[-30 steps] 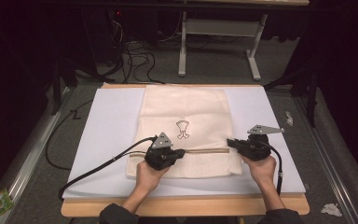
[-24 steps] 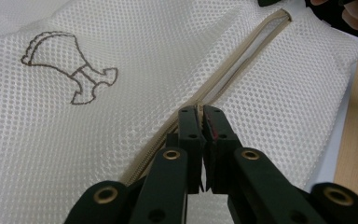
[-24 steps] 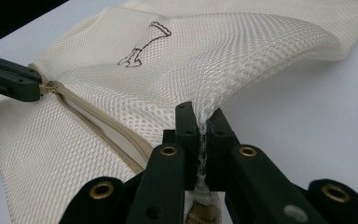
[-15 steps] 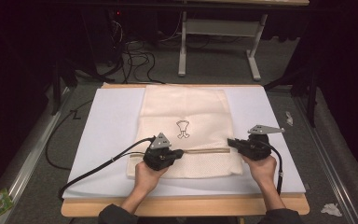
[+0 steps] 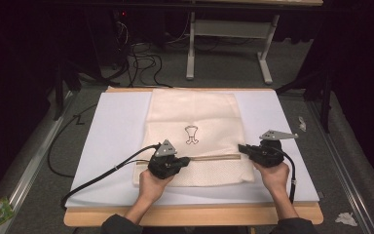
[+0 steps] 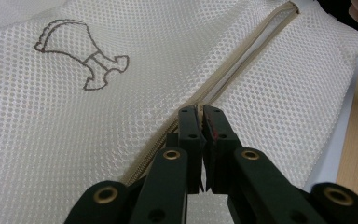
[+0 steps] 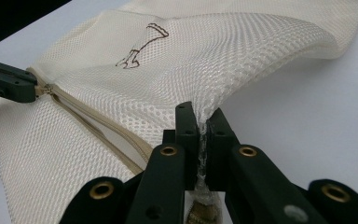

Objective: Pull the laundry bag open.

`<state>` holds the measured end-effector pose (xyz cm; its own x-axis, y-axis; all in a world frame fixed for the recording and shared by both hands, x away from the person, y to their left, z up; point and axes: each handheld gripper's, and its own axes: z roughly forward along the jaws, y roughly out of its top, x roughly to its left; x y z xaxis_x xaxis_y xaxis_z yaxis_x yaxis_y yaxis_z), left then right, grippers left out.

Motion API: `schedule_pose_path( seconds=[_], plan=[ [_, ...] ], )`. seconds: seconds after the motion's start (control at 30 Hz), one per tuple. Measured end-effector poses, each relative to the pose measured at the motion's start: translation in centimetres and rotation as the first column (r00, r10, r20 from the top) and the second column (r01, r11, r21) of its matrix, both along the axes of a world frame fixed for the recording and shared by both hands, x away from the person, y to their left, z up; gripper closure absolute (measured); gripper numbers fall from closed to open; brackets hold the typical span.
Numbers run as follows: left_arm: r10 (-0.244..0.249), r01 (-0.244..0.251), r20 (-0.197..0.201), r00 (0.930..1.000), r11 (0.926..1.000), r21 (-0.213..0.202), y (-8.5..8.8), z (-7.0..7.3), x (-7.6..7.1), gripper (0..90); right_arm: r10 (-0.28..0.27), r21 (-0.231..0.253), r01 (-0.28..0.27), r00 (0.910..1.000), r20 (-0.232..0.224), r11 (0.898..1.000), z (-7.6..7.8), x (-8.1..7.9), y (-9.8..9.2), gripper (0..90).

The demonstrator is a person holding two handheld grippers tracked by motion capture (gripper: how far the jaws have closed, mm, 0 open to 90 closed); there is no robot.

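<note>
Wooden table with a white sheet covering most of the top. Cream mesh laundry bag lies flat on the sheet, centred, long axis running away from the person, near end close to the table's front edge. Small dark printed logo mid-bag. Beige zipper runs across the bag near its front end, between the two grippers; partly unzipped, tape halves split apart on the stretch toward the right gripper.

Left gripper sits on the bag at the zipper's left part. In the left gripper view the jaws are closed together right on the zipper line; the right gripper view shows its tip at the zipper pull, so it's pinching the pull.

Right gripper is at the bag's right edge, at the zipper's end. Jaws clamped on a fold of mesh, fabric visibly squeezed between them and lifted off the sheet.

Dark cable trails from left gripper off the table's left side.
</note>
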<state>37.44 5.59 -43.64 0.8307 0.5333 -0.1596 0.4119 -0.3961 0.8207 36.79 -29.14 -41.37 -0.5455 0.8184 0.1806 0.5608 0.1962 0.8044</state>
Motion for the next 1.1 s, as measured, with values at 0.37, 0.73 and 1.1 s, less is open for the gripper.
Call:
schedule_pose_path(
  seconds=[0.37, 0.73, 1.1],
  plan=[
    [0.016, -0.016, 0.0, 0.9999, 0.9999, -0.001, 1.0, 0.1, 0.0, 86.9, -0.004, 0.002, 0.004, 1.0, -0.006, 1.0, -0.1, 0.0, -0.2, 87.7],
    [0.034, -0.034, -0.011, 0.9993, 0.9994, 0.005, 2.3, 0.1, 0.1, 86.9, -0.01, 0.0, 0.01, 0.9999, -0.005, 1.0, -0.2, 0.0, -0.4, 87.7],
    [0.053, -0.053, -0.002, 0.9986, 0.9985, 0.007, 3.4, 0.4, -0.1, 86.9, -0.008, -0.002, 0.008, 0.9999, -0.009, 1.0, -0.2, 0.0, -0.5, 87.7]
  ],
)
